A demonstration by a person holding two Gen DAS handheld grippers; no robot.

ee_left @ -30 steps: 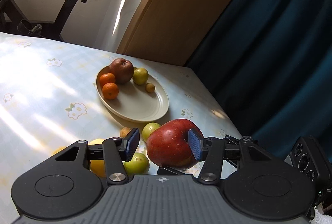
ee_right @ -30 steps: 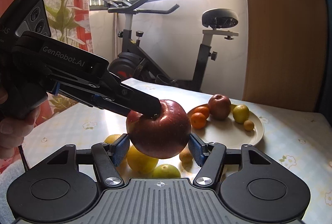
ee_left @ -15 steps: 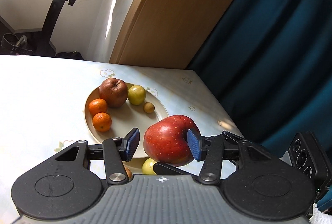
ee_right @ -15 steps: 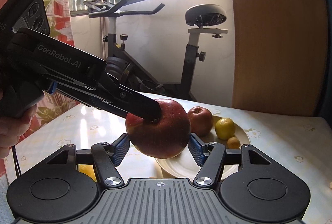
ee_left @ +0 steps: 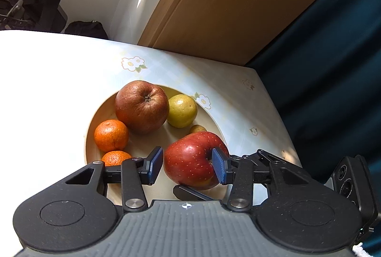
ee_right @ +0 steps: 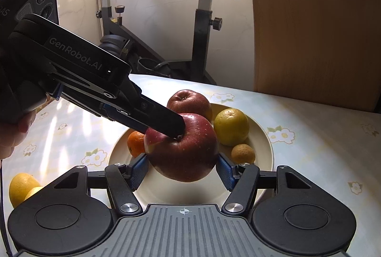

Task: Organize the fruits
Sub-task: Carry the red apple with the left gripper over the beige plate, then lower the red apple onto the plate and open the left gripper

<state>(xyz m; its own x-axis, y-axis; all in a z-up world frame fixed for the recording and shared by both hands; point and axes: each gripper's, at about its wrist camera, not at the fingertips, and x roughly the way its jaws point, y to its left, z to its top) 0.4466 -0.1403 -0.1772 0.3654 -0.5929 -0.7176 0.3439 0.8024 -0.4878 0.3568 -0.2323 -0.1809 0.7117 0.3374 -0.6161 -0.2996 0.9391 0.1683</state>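
Both grippers hold one big red apple (ee_left: 190, 163) (ee_right: 182, 150) together, just above the near part of the cream plate (ee_left: 214, 119) (ee_right: 264, 135). My left gripper (ee_left: 188, 165) has one pad in the apple's stem dimple and a small gap at its other pad; its finger lies over the apple in the right wrist view. My right gripper (ee_right: 182, 170) presses the apple's sides. On the plate are a darker red apple (ee_left: 141, 106) (ee_right: 188, 101), a yellow-green fruit (ee_left: 182, 110) (ee_right: 231, 126), two tangerines (ee_left: 110, 135) and a small brown fruit (ee_right: 243, 153).
The table has a pale floral cloth (ee_right: 321, 138); its right edge (ee_left: 273, 109) borders a dark blue curtain. Yellow fruits (ee_right: 20, 186) lie at the near left. An exercise bike (ee_right: 204, 19) and a wooden panel (ee_right: 309, 19) stand behind the table.
Both grippers have carried the red apple forward and down, from above the loose fruits to just over the plate. The grip has not changed.
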